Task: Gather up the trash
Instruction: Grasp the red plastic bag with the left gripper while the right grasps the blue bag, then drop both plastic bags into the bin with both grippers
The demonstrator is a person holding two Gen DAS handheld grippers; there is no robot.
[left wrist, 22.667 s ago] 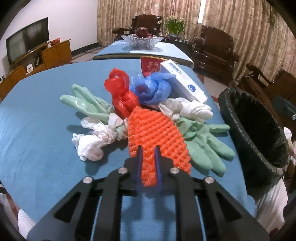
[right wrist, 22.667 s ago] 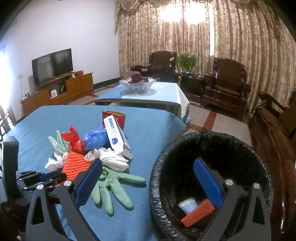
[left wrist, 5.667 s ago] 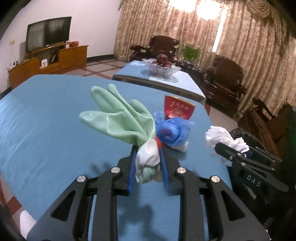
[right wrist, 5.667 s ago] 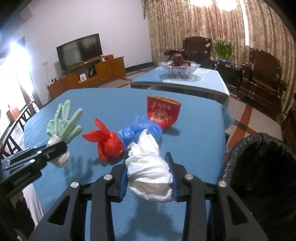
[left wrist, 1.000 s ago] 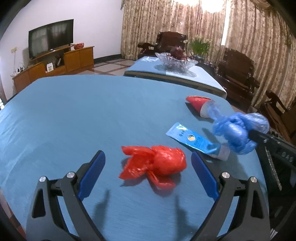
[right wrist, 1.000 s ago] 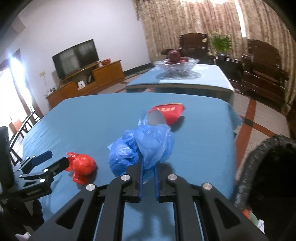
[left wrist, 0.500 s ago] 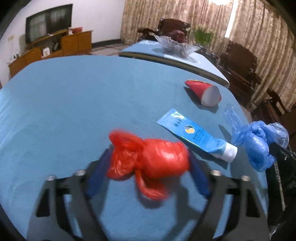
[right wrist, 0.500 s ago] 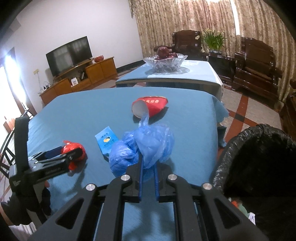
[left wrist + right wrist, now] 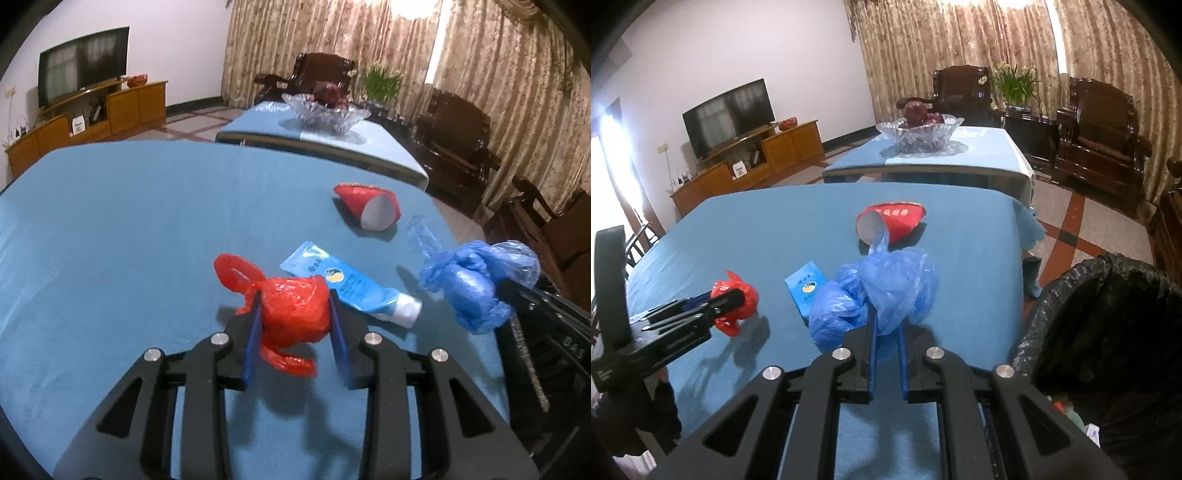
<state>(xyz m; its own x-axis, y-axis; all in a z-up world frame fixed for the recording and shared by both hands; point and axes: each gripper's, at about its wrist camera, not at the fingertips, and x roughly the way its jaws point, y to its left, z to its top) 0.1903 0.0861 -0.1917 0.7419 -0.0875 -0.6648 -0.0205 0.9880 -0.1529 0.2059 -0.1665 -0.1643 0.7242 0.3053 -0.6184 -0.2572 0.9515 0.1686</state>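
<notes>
My left gripper (image 9: 294,299) is shut on a red plastic bag (image 9: 291,314) and holds it just above the blue tablecloth (image 9: 110,229). It also shows in the right wrist view (image 9: 733,308). My right gripper (image 9: 886,321) is shut on a crumpled blue plastic bag (image 9: 879,295), held near the table's right edge; the bag also shows in the left wrist view (image 9: 476,280). A blue tube (image 9: 351,288) lies on the cloth between the two bags. A red paper cup (image 9: 369,206) lies on its side further back. The black-lined trash bin (image 9: 1108,332) stands right of the table.
A second table with a glass fruit bowl (image 9: 919,133) stands behind. Dark wooden armchairs (image 9: 1100,125) line the curtained wall. A TV (image 9: 729,114) on a wooden cabinet is at the left. The bin holds some trash at the bottom.
My left gripper has closed on the red bag and lifted it slightly. My right gripper, still holding the blue bag, has moved toward the bin side.
</notes>
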